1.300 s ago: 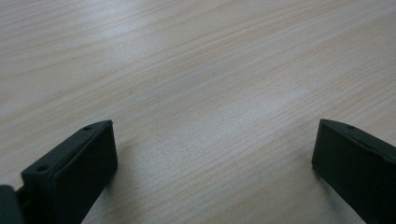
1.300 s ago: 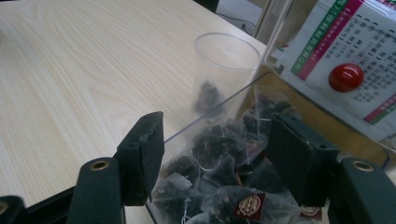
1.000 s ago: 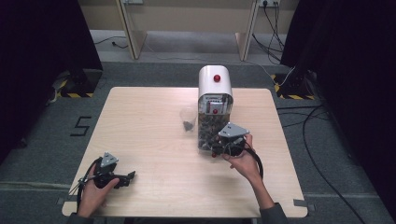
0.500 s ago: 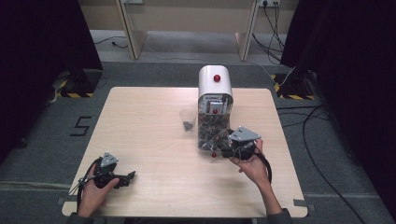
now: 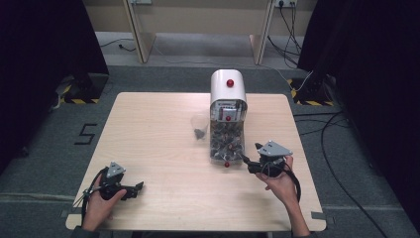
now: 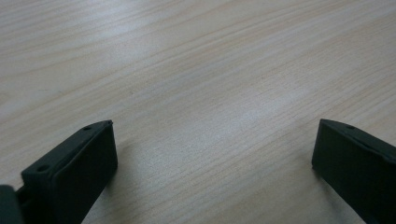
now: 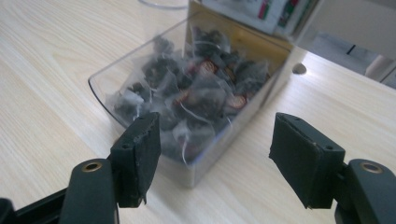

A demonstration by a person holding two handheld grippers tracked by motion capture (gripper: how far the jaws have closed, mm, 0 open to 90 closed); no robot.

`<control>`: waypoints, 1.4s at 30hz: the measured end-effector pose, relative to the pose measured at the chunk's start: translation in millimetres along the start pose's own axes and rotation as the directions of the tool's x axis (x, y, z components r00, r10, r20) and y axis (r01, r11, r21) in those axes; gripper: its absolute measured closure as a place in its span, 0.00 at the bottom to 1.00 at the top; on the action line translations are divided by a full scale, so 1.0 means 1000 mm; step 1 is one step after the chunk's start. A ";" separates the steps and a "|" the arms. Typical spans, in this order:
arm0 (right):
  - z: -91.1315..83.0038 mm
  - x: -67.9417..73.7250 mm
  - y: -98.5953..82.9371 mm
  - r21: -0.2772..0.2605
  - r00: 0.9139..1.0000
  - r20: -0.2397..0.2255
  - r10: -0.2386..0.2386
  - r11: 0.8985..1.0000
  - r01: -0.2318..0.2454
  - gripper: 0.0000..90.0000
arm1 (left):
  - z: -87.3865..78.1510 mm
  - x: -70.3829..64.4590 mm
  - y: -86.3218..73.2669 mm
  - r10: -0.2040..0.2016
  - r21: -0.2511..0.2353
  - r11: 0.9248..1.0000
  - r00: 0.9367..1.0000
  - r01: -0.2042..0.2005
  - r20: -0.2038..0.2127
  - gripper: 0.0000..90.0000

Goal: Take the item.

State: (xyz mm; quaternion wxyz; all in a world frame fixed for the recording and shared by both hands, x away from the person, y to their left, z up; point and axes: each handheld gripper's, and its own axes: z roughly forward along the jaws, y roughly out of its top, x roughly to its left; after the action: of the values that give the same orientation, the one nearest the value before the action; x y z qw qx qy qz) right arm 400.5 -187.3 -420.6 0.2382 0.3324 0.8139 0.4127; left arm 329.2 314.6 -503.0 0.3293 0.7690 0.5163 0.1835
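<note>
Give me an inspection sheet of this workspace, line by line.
Surface: light wooden table, mostly bare.
Job's things: white dispenser with its clear drawer pulled out, full of tea bags; a red knob at the drawer front.
Clutter: small clear cup left of the dispenser, something dark in it.
Grippers: right gripper open, jaws either side of the drawer's near corner, holding nothing; left gripper open over bare table at the near left corner.
Cables: one trails from each gripper; more lie on the floor right of the table.
Surroundings: grey carpet, a "5" marking on the left, dark curtains at both sides.
</note>
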 end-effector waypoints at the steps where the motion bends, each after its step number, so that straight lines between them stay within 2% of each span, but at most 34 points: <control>1: -0.002 -0.001 -0.002 0.002 1.000 0.001 0.006 1.000 -0.006 0.38 | 0.000 0.000 0.000 0.000 0.000 1.000 1.000 0.000 0.000 0.00; 5: -0.007 -0.002 -0.011 0.011 1.000 0.017 0.017 1.000 -0.017 0.38 | 0.000 0.000 0.000 0.000 0.000 1.000 1.000 0.000 0.000 0.00; 19: -0.019 -0.007 -0.045 0.065 0.997 0.026 0.070 0.995 -0.072 0.37 | 0.000 0.000 0.000 0.000 0.000 1.000 1.000 0.000 0.000 0.00; 25: -0.025 -0.005 -0.055 0.080 0.997 0.018 0.073 0.994 -0.075 0.37 | 0.000 0.000 0.000 0.000 0.000 1.000 1.000 0.000 0.000 0.00; 31: -0.029 -0.004 -0.065 0.091 0.997 0.029 0.075 0.993 -0.077 0.37 | 0.000 0.000 0.000 0.000 0.000 1.000 1.000 0.000 0.000 0.00; 32: -0.030 -0.002 -0.066 0.100 0.996 0.030 0.083 0.991 -0.085 0.37 | 0.000 0.000 0.000 0.000 0.000 1.000 1.000 0.000 0.000 0.00; 37: -0.030 0.001 -0.073 0.135 0.997 0.014 0.069 0.988 -0.071 0.35 | 0.000 0.000 0.000 0.000 0.000 1.000 1.000 0.000 0.000 0.00; 42: -0.029 0.005 -0.078 0.163 0.998 0.017 0.056 0.985 -0.058 0.32 | 0.000 0.000 0.000 0.000 0.000 1.000 1.000 0.000 0.000 0.00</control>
State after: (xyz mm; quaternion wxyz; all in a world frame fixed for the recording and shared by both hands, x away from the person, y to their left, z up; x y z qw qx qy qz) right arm 351.3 -232.8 -469.9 0.2034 0.3764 0.8337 0.3491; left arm 329.3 314.7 -503.0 0.3293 0.7690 0.5163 0.1834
